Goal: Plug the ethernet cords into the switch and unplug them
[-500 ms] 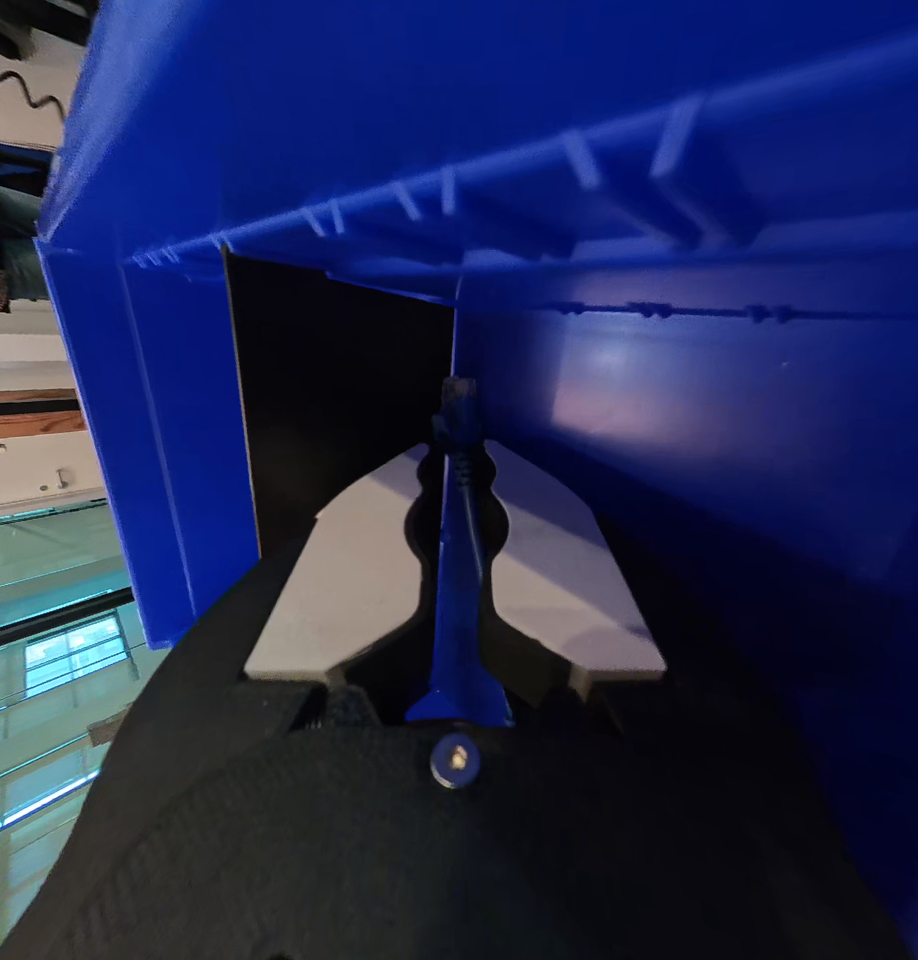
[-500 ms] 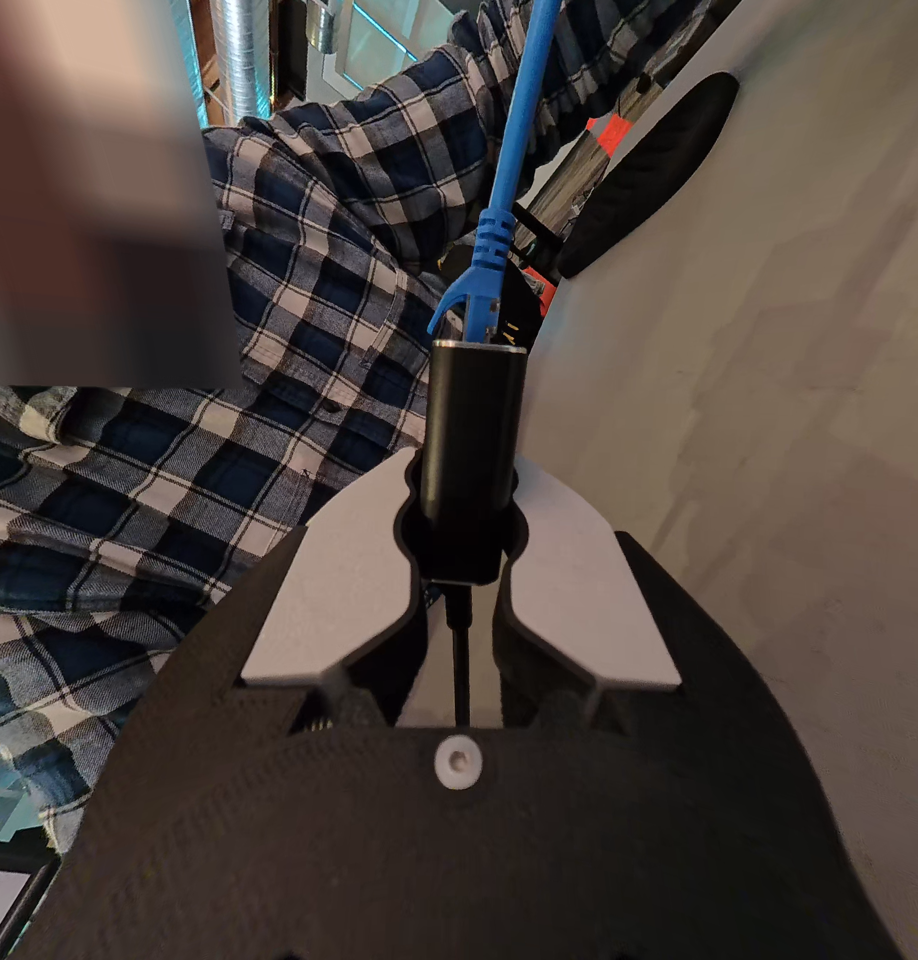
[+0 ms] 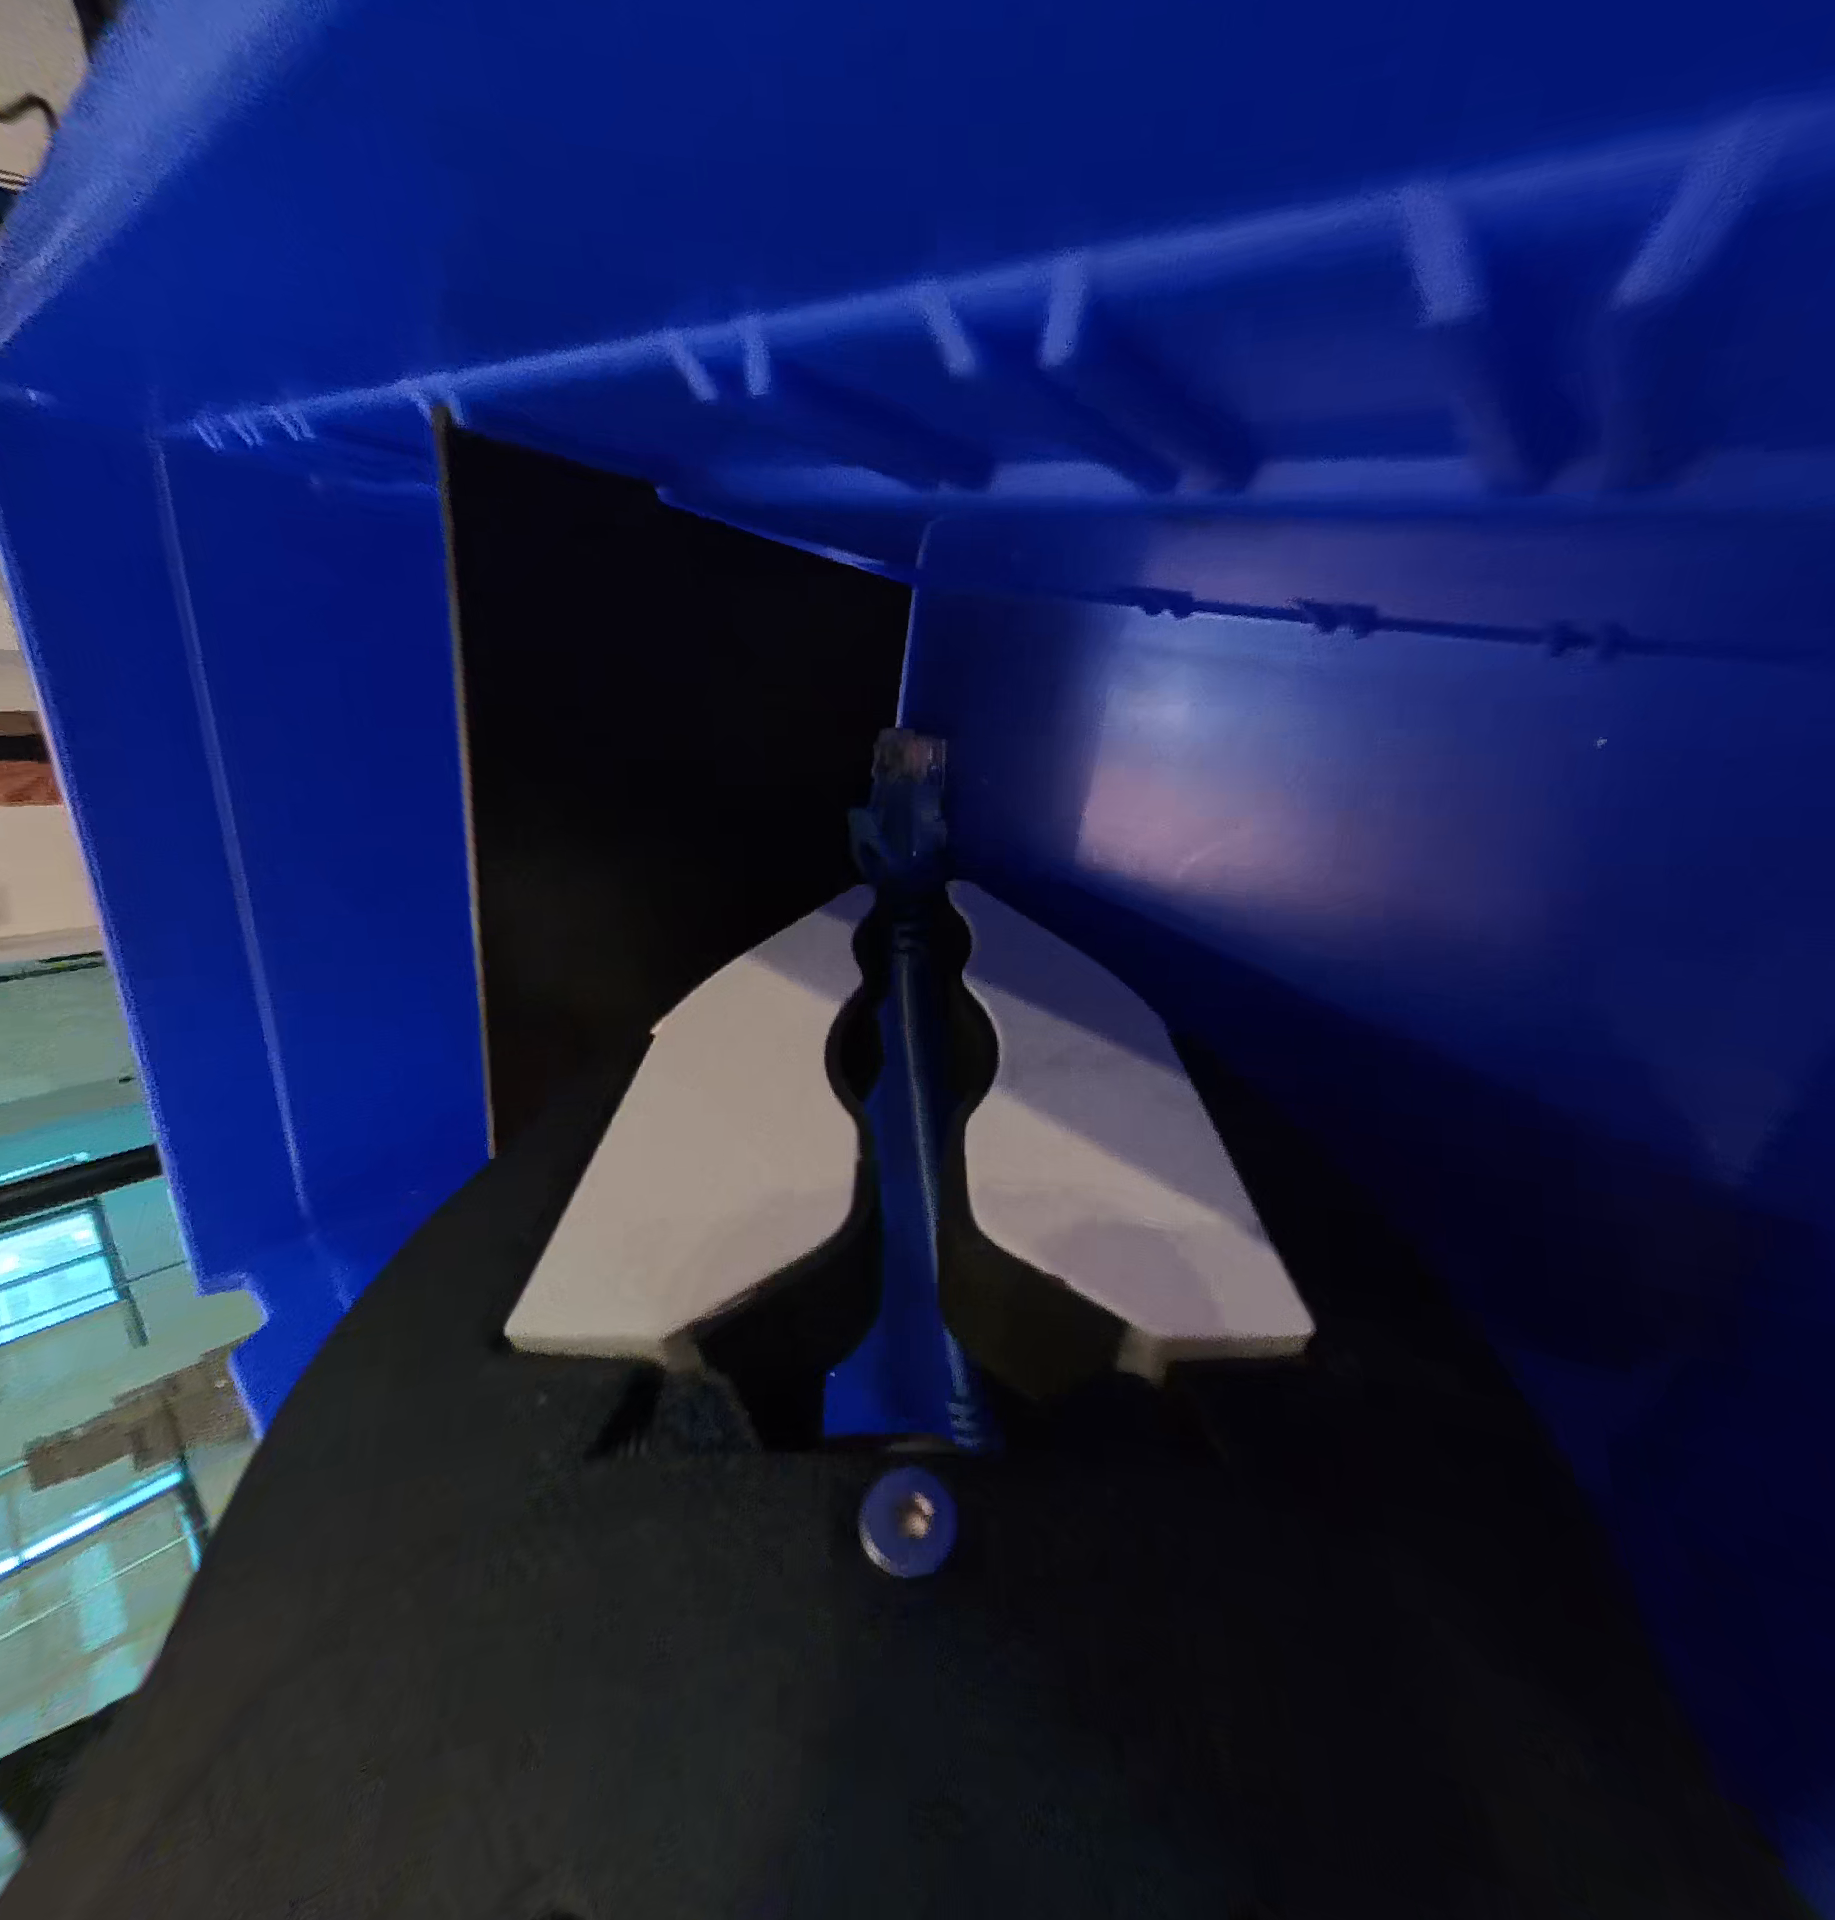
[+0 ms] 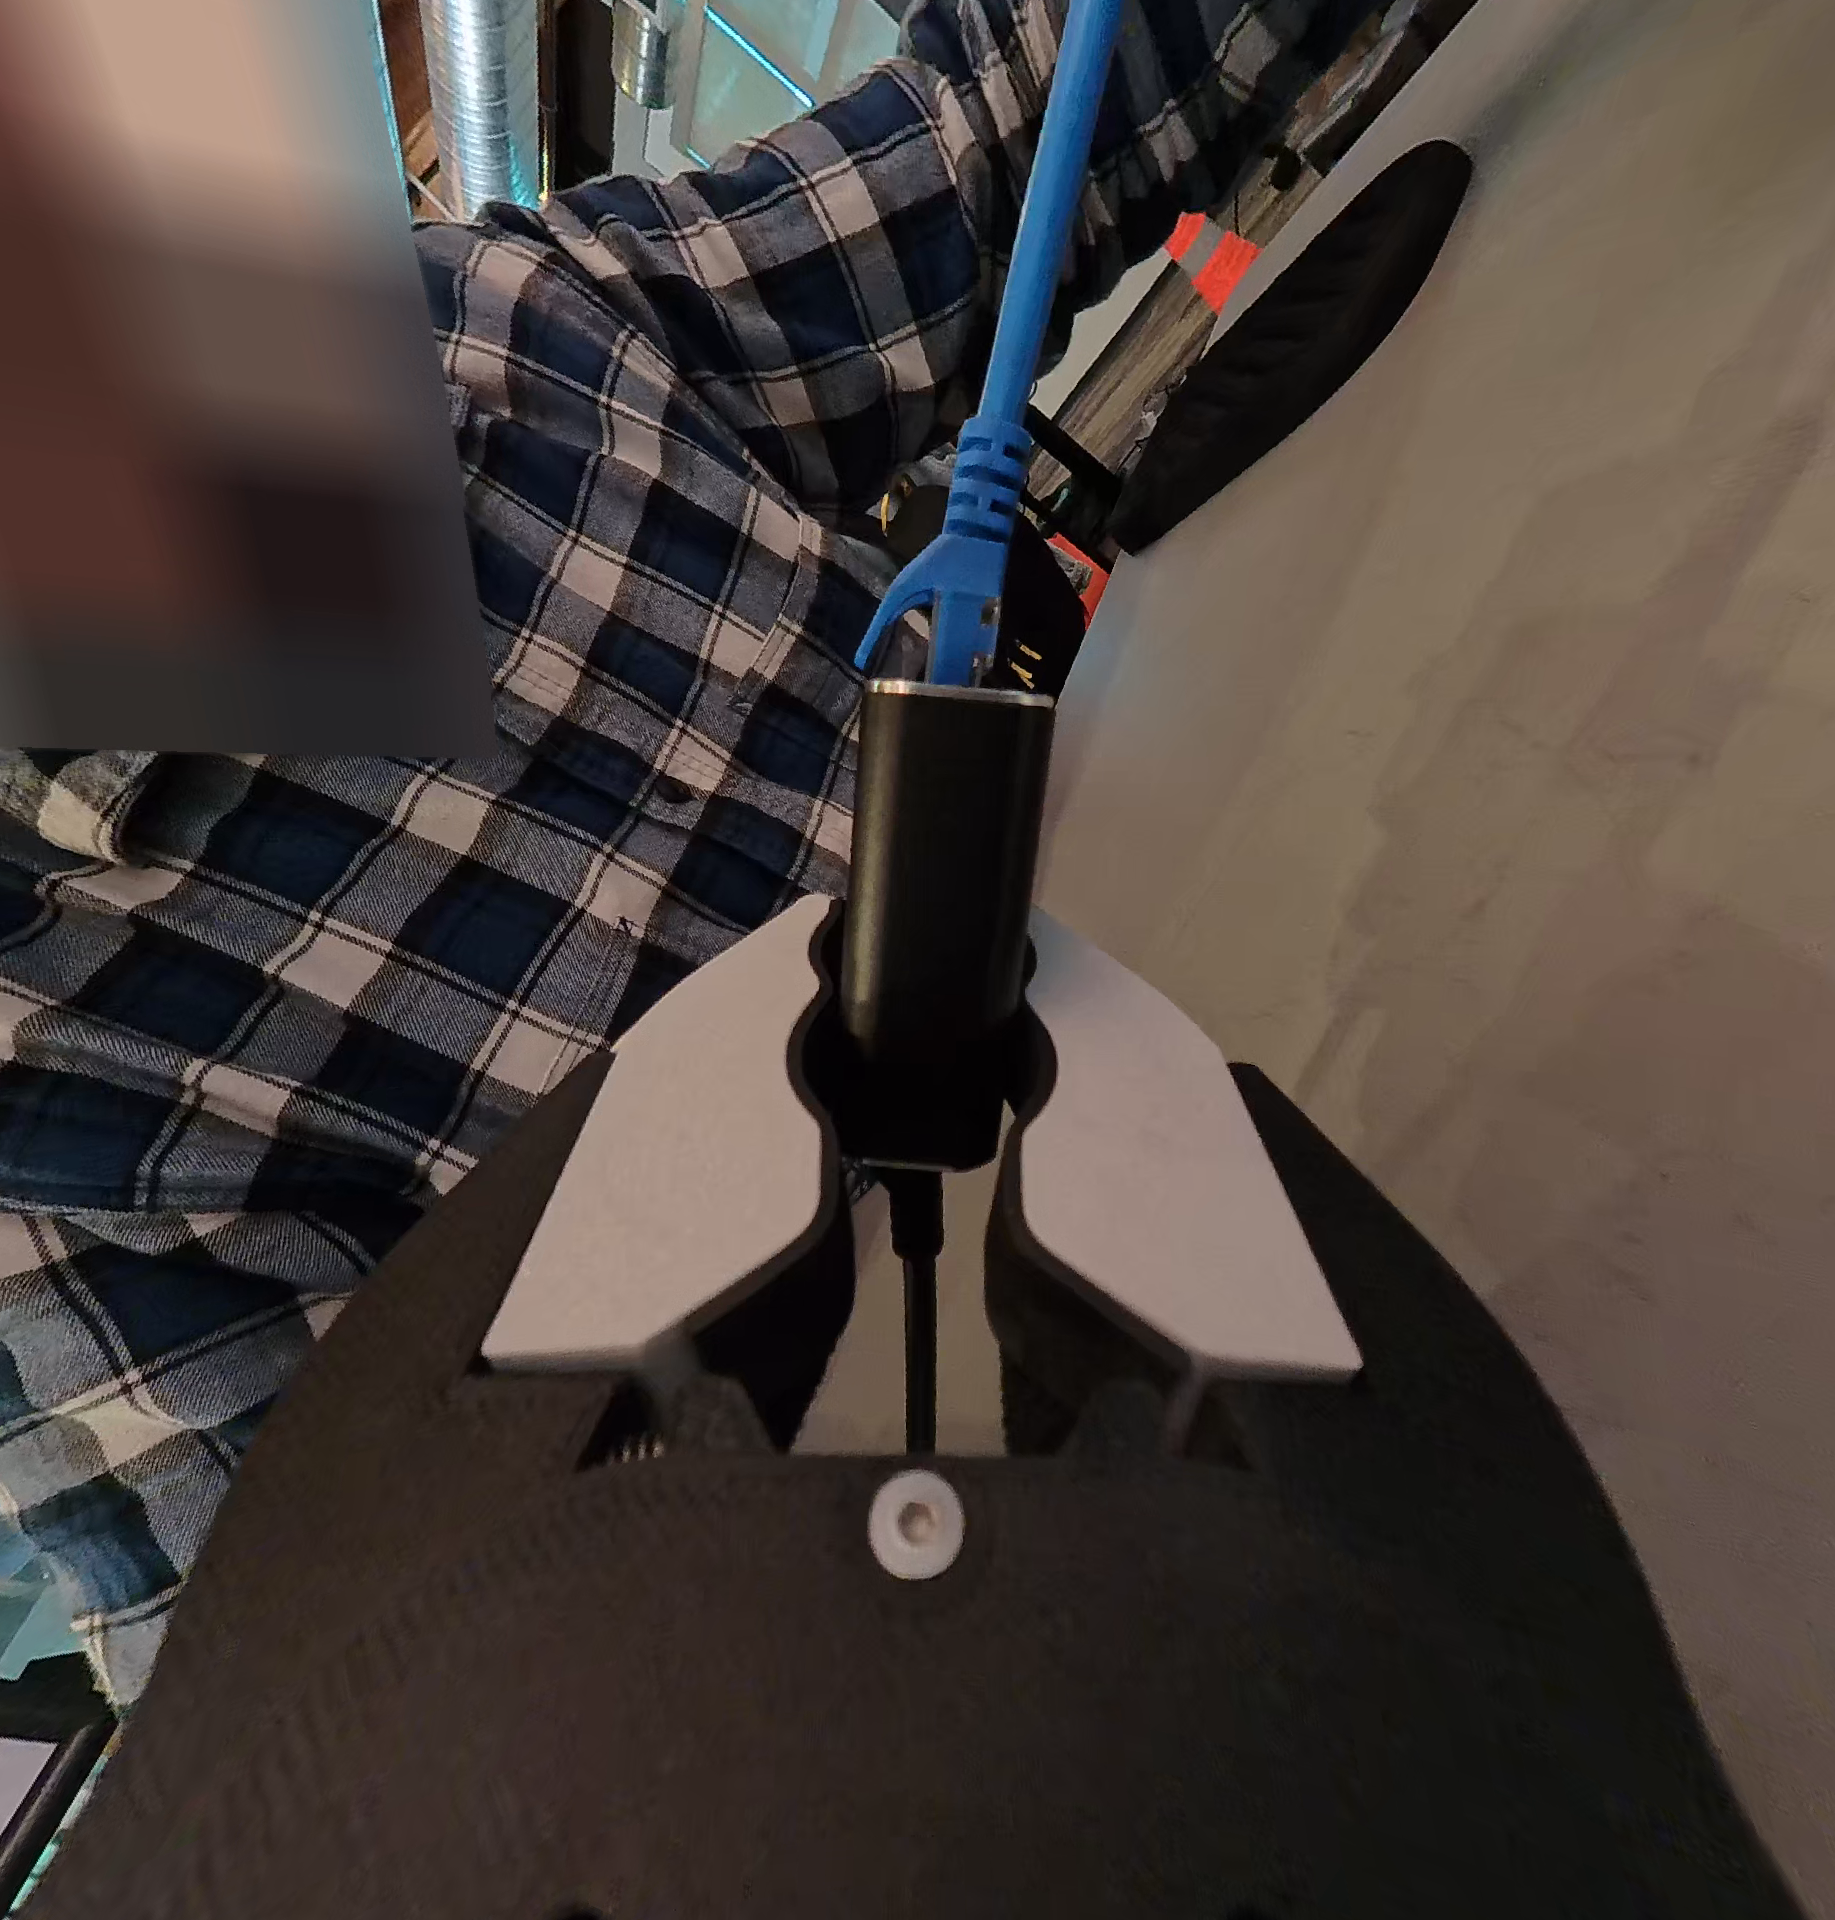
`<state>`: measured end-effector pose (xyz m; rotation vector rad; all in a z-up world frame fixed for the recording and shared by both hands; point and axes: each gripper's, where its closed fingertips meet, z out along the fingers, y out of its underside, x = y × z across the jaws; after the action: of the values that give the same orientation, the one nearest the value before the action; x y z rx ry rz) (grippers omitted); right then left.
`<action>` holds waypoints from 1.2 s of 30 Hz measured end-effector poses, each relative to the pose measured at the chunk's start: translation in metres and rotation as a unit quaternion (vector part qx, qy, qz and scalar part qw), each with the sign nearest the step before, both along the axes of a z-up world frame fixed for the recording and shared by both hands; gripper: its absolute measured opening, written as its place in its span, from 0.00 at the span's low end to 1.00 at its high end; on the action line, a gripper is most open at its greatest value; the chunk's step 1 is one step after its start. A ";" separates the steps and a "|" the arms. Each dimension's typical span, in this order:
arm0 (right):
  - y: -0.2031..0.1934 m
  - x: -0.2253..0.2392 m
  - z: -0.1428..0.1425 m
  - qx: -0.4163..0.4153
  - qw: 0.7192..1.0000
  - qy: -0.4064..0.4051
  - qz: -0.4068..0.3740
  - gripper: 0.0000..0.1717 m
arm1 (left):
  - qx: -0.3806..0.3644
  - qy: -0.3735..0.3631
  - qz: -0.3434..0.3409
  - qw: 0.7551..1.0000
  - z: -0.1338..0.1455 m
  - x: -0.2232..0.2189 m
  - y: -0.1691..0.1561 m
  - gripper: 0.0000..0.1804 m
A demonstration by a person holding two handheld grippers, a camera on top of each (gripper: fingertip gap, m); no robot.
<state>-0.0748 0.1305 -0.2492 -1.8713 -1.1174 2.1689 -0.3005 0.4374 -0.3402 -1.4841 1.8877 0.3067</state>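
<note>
Two views, little overlap. Only the left view shows a blue bin (image 3: 1308, 260); left tongs (image 3: 908, 894) pinch a dark blue ethernet cord (image 3: 918, 1143), plug (image 3: 905, 769) just past the tips. Right tongs (image 4: 928, 935) clamp the black switch (image 4: 944, 862); a light blue cord (image 4: 1038, 260) sits plugged into its far end.

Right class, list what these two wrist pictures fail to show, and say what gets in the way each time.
- Left wrist view: the far end of the blue cable, hidden under the left gripper body.
- Left wrist view: what lies inside the blue bin; the opening is too dark.
- Right wrist view: the socket inside the black adapter, hidden by its casing.
- Right wrist view: the light blue cable is cut off by the top edge.
</note>
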 end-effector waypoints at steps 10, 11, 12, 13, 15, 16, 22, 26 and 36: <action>0.004 0.006 0.001 -0.001 1.000 0.004 -0.012 0.15 | -0.005 -0.041 0.022 0.999 0.026 -0.010 -0.004 0.00; 0.004 0.006 0.001 -0.001 1.000 0.004 -0.011 0.15 | -0.012 -0.043 0.017 0.999 0.024 -0.009 -0.006 0.00; 0.003 0.005 0.001 0.000 1.000 0.004 -0.010 0.15 | -0.007 -0.033 0.014 0.999 0.022 -0.009 -0.005 0.00; 0.003 0.005 0.001 0.000 1.000 0.004 -0.009 0.15 | 0.005 -0.014 0.007 1.000 0.018 -0.010 -0.005 0.00; 0.003 0.005 0.000 0.000 1.000 0.002 -0.009 0.15 | -0.001 0.005 -0.004 1.000 0.008 -0.009 -0.008 0.03; 0.003 0.005 0.000 0.000 1.000 0.002 -0.009 0.15 | -0.004 0.006 -0.005 1.000 0.005 -0.007 -0.008 0.06; 0.003 0.006 -0.002 -0.003 1.000 0.002 -0.009 0.15 | -0.017 -0.006 -0.004 1.000 0.003 0.001 -0.002 0.11; 0.003 0.006 -0.001 -0.002 1.000 0.003 -0.008 0.15 | -0.031 -0.012 -0.012 0.999 0.000 0.008 0.000 0.07; 0.002 0.007 -0.002 -0.002 1.000 0.005 -0.006 0.16 | -0.083 -0.078 0.019 0.993 -0.002 0.009 0.005 0.06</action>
<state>-0.0679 0.1321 -0.2507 -1.8612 -1.0964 2.1744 -0.2913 0.4429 -0.3426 -1.6059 1.7978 0.0482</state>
